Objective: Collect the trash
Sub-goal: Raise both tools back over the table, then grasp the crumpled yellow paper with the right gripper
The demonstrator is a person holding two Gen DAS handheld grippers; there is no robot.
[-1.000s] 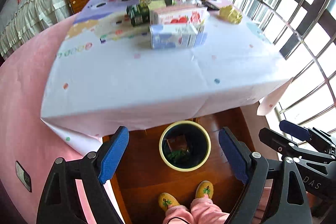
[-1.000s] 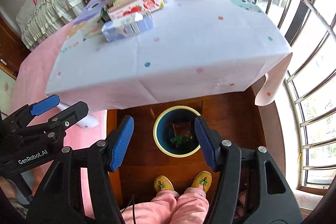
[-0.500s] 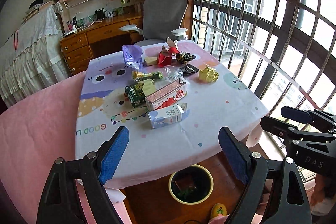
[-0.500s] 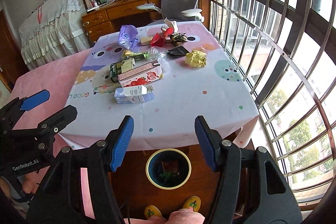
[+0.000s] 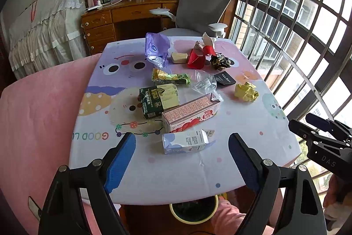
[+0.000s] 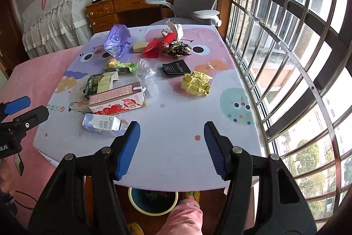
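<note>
Sunlit bedroom with barred windows: a desk (image 5: 253, 160) under a cartoon-print cloth carries the trash. Nearest lies a pale blue carton (image 5: 186, 143), behind it a strawberry carton (image 5: 190, 113) touching a green chocolate box (image 5: 159, 100). A yellow paper ball (image 6: 195, 83) sits near the window edge, a purple bag (image 6: 116, 40) at the far side. A bin (image 6: 153, 202) stands on the floor under the near edge. Left gripper (image 5: 181, 163) and right gripper (image 6: 171, 147) hang above the near edge, jaws wide apart, holding nothing.
</note>
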